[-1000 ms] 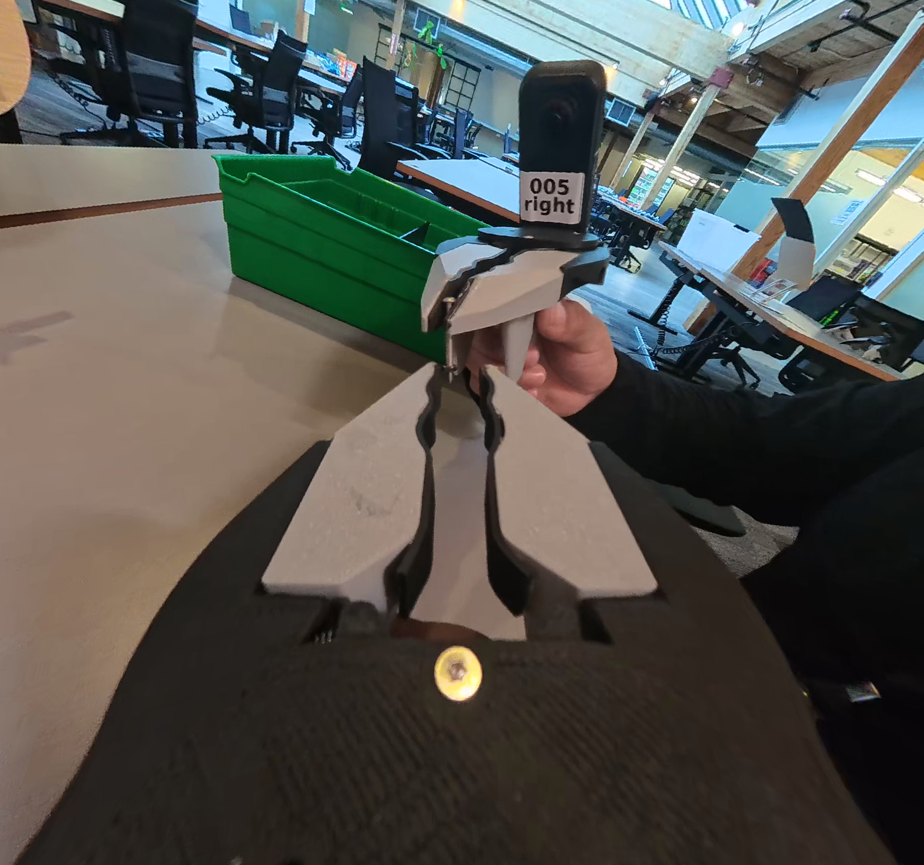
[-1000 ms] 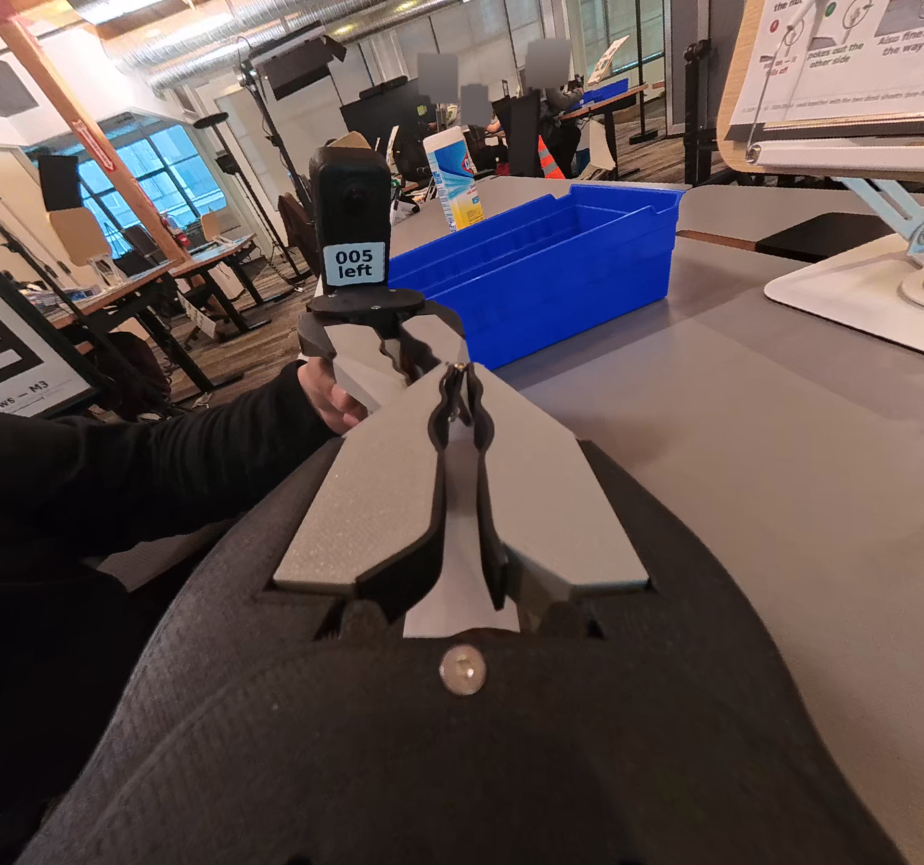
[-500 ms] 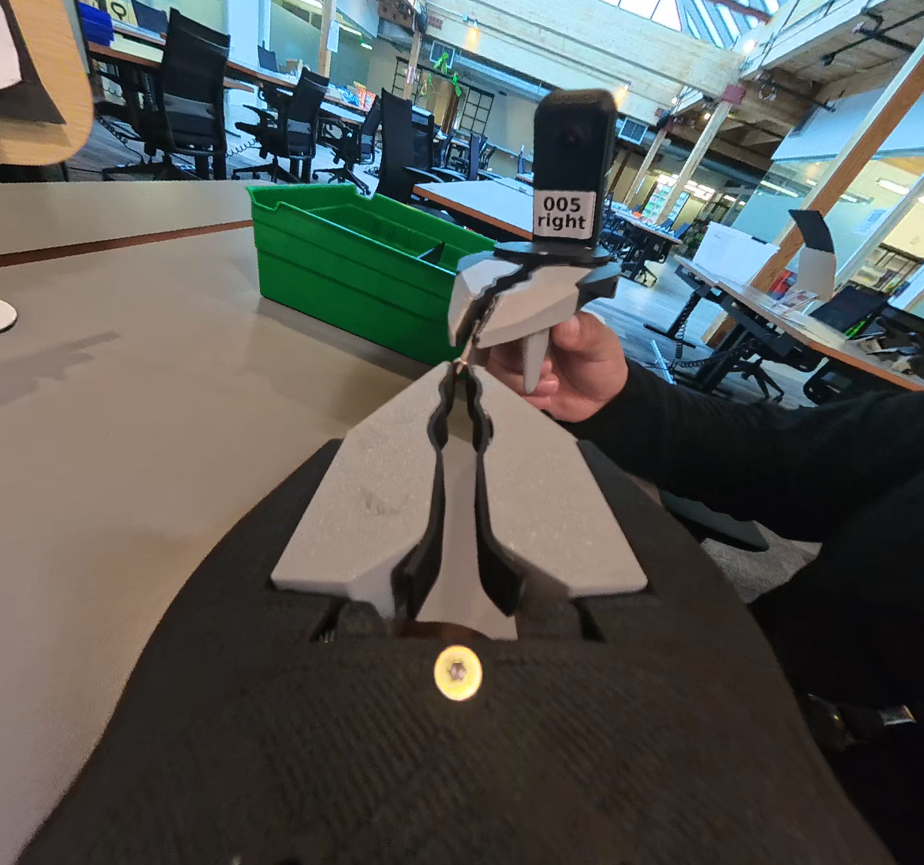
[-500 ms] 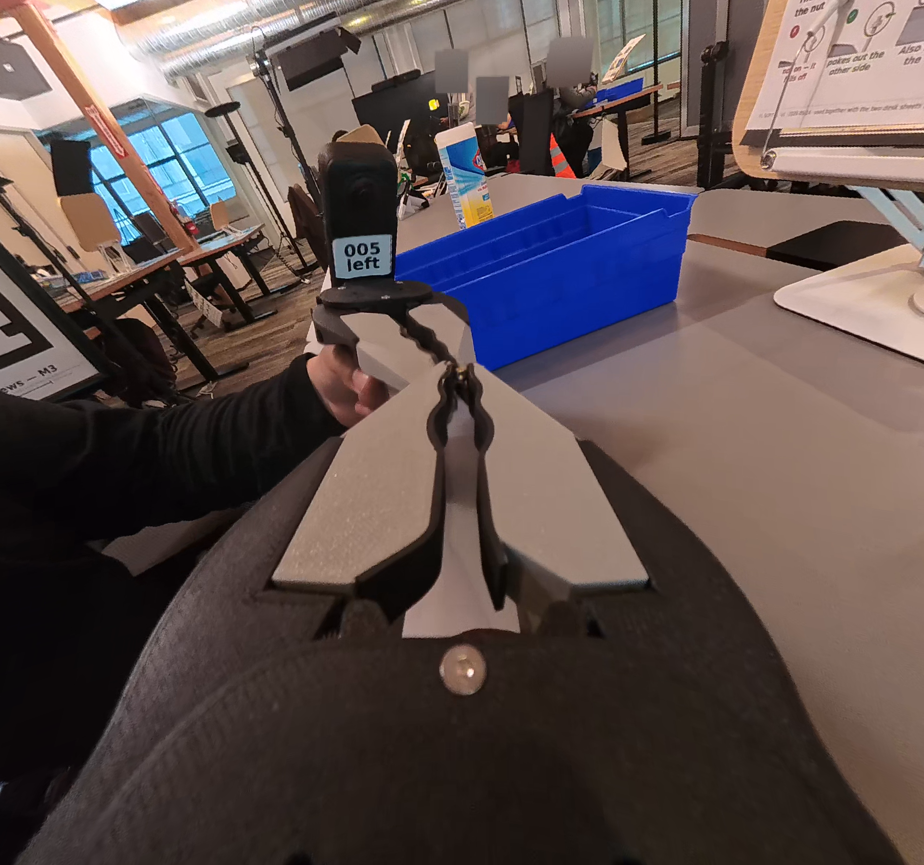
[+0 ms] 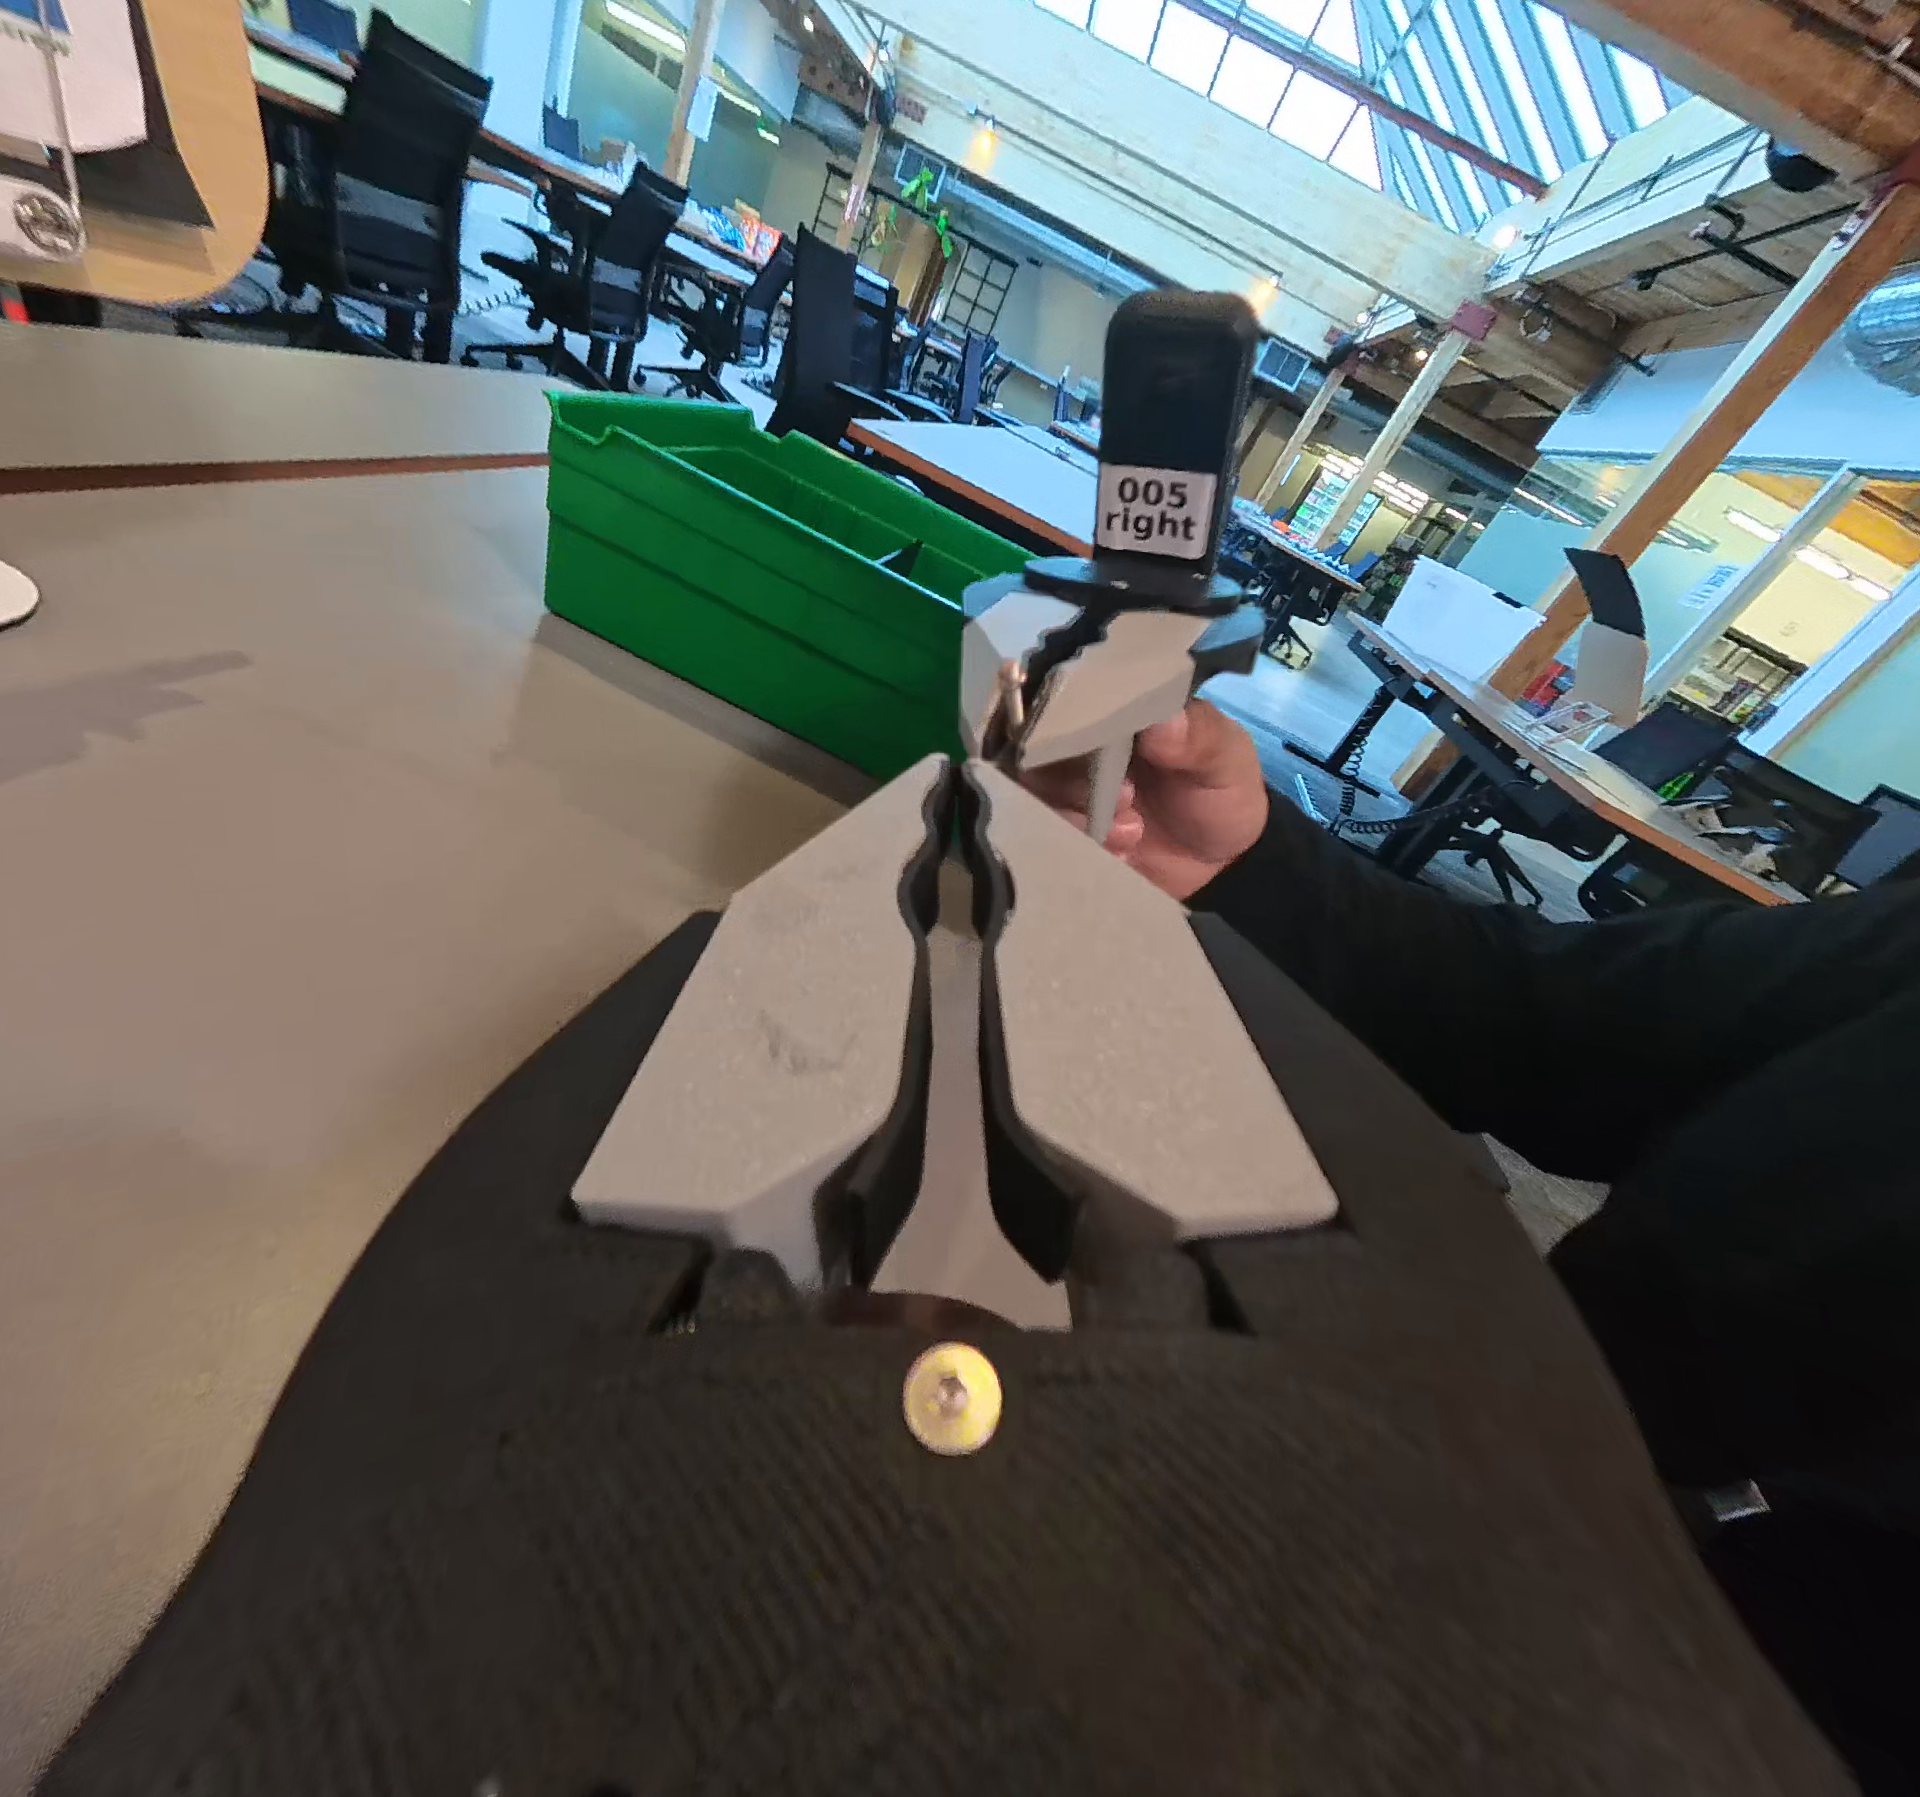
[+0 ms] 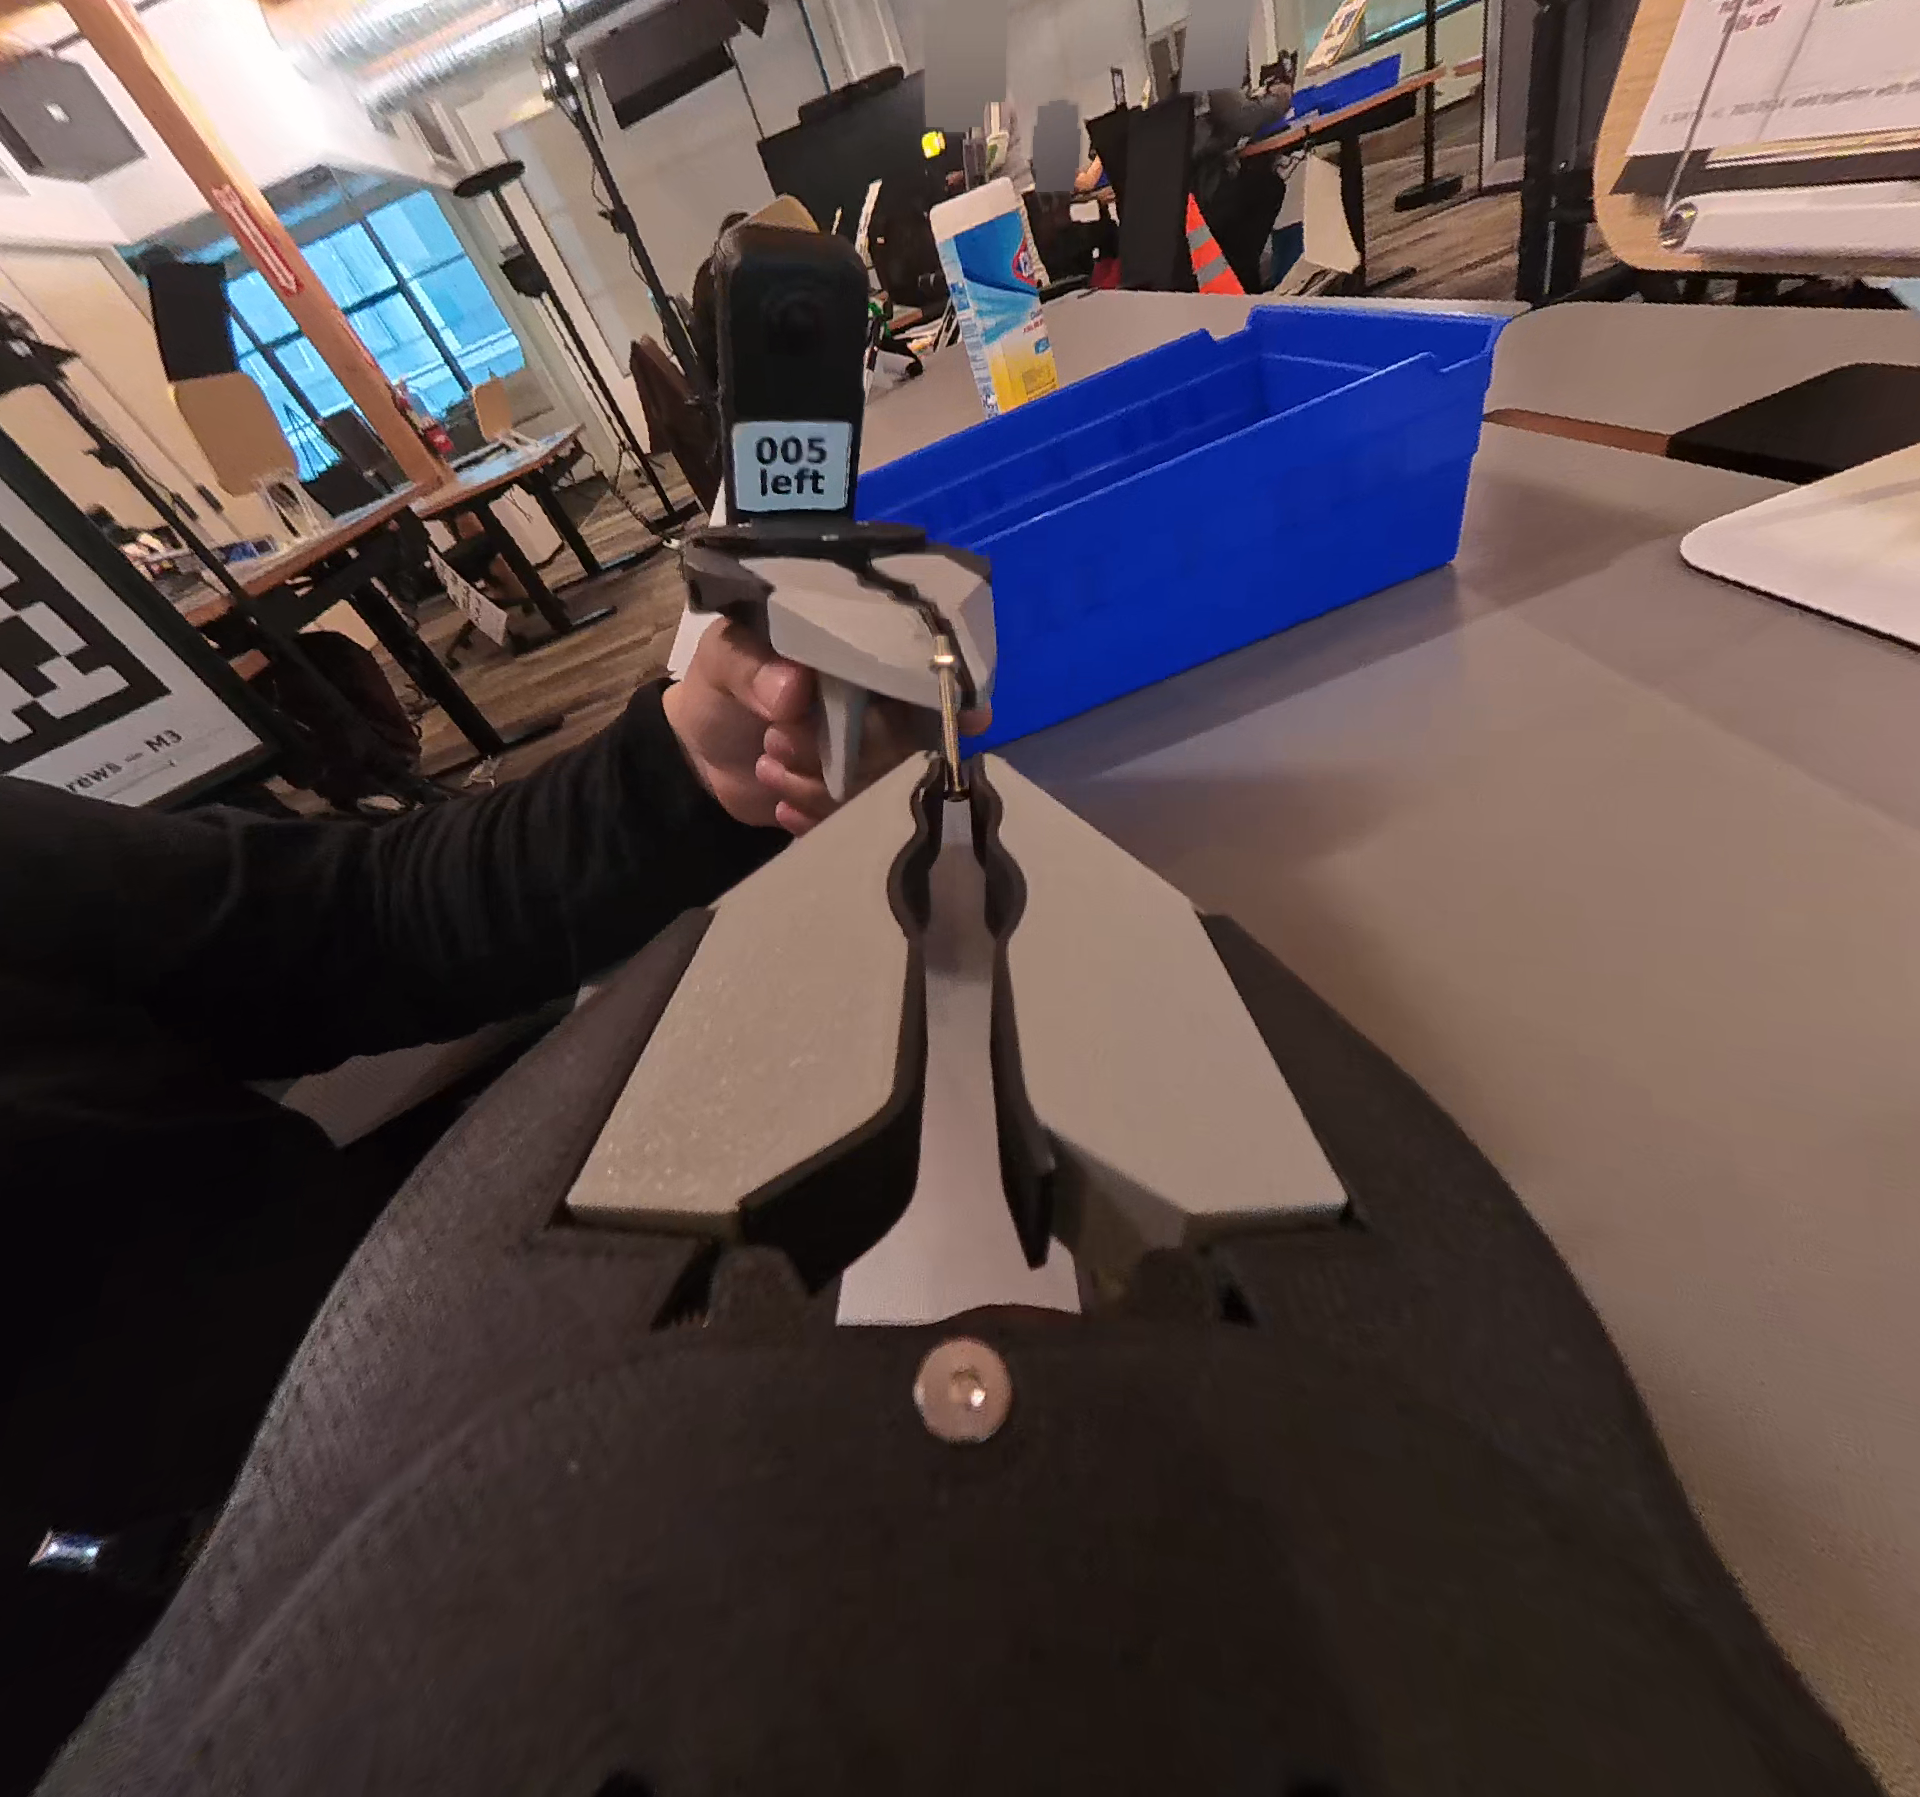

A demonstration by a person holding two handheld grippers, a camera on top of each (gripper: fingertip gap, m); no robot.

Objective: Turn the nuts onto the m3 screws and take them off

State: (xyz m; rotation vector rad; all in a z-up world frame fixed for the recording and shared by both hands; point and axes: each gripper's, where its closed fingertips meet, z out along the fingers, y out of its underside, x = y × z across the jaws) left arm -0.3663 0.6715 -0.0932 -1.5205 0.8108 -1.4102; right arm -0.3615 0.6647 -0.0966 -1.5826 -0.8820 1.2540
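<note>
Thin metal screw (image 6: 945, 708) pinched, apparently, between grippers.

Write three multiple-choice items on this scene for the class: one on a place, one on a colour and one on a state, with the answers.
1. In the left wrist view, the green bin stands
A. on the table, beyond the grippers
B. on the floor
C. on a chair

2. The bin in the right wrist view is
A. red
B. blue
C. yellow

3. The right gripper is
A. wide open and empty
B. shut on a screw
C. lying flat on the table

Answers:
1. A, as the bin's base rests on the grey tabletop behind the fingertips.
2. B, as its walls are plainly blue.
3. B, as the thin metal screw rises from between its closed fingertips.
</note>
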